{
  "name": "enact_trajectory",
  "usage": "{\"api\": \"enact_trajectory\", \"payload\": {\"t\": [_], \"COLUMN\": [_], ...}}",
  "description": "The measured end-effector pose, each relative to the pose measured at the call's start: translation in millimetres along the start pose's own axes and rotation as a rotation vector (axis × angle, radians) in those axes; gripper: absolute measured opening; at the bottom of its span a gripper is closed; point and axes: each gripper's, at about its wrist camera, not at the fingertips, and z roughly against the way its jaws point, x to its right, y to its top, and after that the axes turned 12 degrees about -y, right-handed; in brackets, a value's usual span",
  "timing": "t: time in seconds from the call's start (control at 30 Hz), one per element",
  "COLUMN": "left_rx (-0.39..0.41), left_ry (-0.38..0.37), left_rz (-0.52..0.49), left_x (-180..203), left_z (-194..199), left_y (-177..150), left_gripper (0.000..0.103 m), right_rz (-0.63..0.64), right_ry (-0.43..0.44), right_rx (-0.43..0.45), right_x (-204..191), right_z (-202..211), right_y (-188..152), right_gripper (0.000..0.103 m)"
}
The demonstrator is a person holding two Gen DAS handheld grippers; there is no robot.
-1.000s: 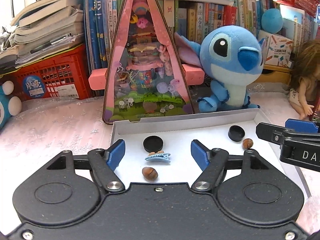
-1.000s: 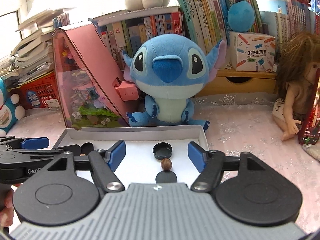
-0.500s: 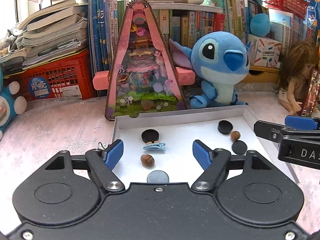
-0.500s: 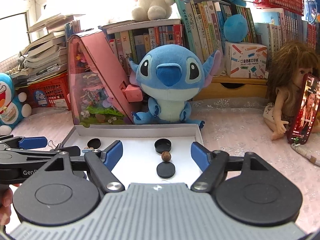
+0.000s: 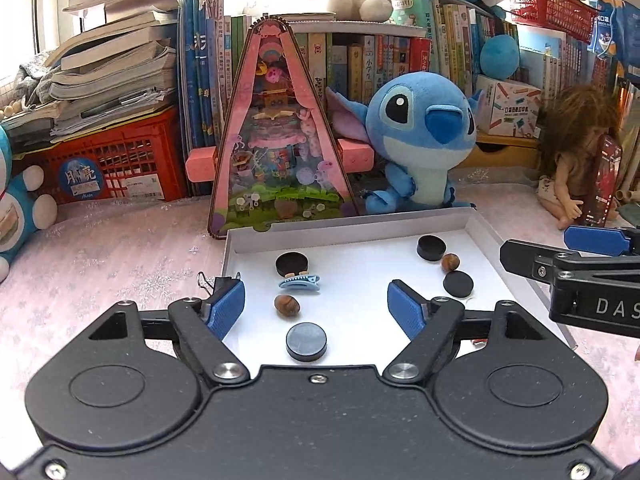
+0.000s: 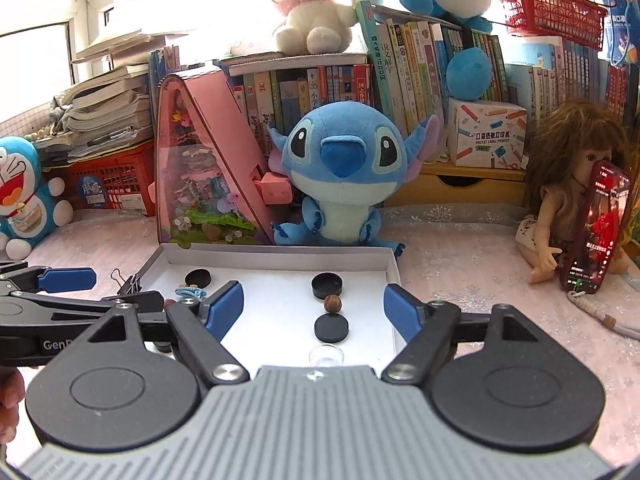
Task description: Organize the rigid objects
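Left wrist view: left gripper (image 5: 316, 306) tilts down over white tray (image 5: 360, 236), jaws apart, empty.

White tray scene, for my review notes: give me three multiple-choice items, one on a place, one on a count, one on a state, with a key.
1. Where does the black binder clip lie?
A. inside the tray
B. on the tablecloth just outside the white tray's left wall
C. on the blue plush toy

2. How many nuts are in the tray?
A. two
B. four
C. none

3. How does the left gripper stand?
A. shut on the hair clip
B. shut on a nut
C. open, holding nothing

Key: 1 B, the clip sits beside the wall, not in the tray. 2 A, one nut by the hair clip, one nut between the right-hand black discs. 3 C, its blue pads stand wide apart around nothing.
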Motion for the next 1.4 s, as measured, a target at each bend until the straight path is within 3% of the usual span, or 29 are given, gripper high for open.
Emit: {"api": "enact_trajectory", "payload": {"t": [0.73,1.4], "left_rx": [0.051,0.013], "left_ry": [-0.061,-0.034], "left_rz": [0.019,-0.002], "left_x": [8.5,12.9], "left_z": [50.0,50.9], "left_y": [-44.7,-103.8], "left_gripper": [0.079,0.080], "right_rz": [0.078,0.047], "right_ry": [-0.004,-0.014], "right_rx": [0.073,-0.001], "right_x": [0.7,0.4], "right_z": [47.9,46.5], "right_y": [-34.8,-89.5], "right_gripper": [0.089,0.091]}}
